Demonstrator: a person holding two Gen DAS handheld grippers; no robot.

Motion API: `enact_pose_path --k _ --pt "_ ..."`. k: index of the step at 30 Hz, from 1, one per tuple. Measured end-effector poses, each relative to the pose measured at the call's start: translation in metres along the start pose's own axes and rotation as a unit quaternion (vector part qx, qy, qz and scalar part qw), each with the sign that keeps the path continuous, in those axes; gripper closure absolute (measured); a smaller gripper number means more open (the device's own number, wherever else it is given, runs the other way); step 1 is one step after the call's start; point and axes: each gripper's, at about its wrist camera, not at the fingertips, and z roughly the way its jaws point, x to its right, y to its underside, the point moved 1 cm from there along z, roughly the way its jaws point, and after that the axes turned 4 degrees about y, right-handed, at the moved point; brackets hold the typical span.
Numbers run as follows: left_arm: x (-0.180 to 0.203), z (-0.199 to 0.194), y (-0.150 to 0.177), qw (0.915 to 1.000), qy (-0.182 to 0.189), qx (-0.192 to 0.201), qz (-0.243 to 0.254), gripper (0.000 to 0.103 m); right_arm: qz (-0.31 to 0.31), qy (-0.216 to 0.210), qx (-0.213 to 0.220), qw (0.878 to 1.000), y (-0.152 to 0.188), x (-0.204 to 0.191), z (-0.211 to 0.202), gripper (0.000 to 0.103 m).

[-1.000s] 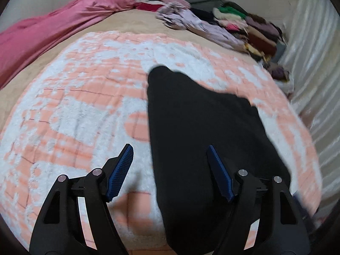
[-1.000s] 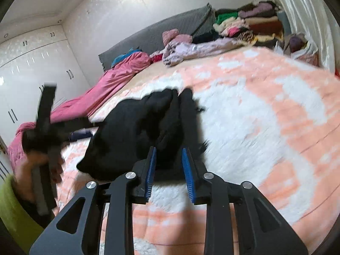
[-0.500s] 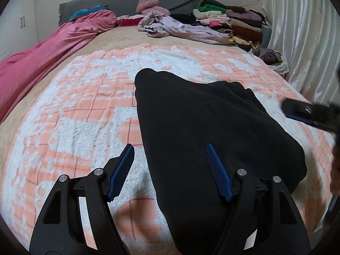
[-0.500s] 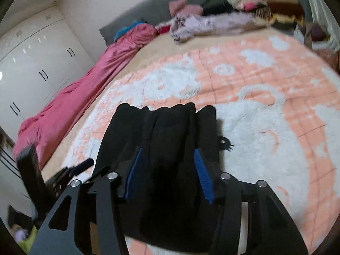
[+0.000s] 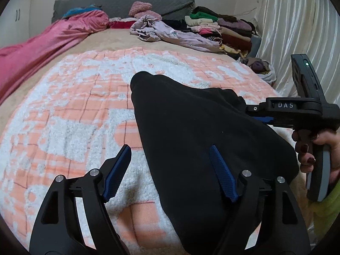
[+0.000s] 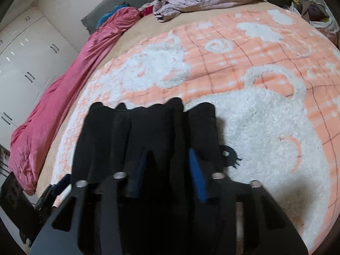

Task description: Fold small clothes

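Left gripper (image 5: pixel 170 165) gapes over black garment (image 5: pixel 201 131); wardrobe (image 6: pixel 27 63) only right view.

The black garment (image 5: pixel 208 140) runs past the near edge of the left wrist view. It hides the right gripper's (image 6: pixel 170 172) fingertips from that side. In the right wrist view, folds cover the left pad's (image 6: pixel 137 176) lower part.

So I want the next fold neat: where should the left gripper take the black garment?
Take the black garment by its near left edge, coming in from the left over the blanket. That edge lies flat and exposed between the open left gripper fingers; the right gripper works the far side.
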Motion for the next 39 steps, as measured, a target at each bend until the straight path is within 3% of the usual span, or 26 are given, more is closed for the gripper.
enact_pose_path --k 5,13,17,24,30,33,39 --pt "-0.003 -0.004 -0.001 1.0 0.003 0.003 -0.005 0.031 -0.025 0.006 0.0 1.0 0.002 -0.011 0.001 0.074" --pt "-0.003 -0.004 0.001 1.0 0.006 0.001 -0.006 0.031 -0.005 -0.009 -0.007 1.0 0.002 -0.005 0.008 0.075" --pt "-0.003 -0.005 0.002 0.9999 0.01 -0.001 -0.01 0.031 -0.026 0.001 0.009 1.0 0.005 -0.012 0.002 0.085" --pt "-0.002 -0.008 0.001 0.9999 0.01 0.001 -0.007 0.031 -0.046 0.007 0.05 0.998 0.006 -0.02 -0.021 0.089" --pt "0.007 -0.015 -0.002 0.9987 0.051 0.005 -0.007 0.031 -0.06 0.018 0.084 0.995 -0.002 -0.017 -0.05 0.09" --pt "0.015 -0.013 -0.001 0.9982 0.06 0.0 0.001 0.031 -0.064 0.046 0.078 0.994 -0.004 -0.007 -0.049 0.09" --pt "0.016 -0.001 0.005 0.9984 0.051 -0.022 0.003 0.026 -0.041 0.074 0.028 0.996 0.003 0.018 -0.008 0.089"
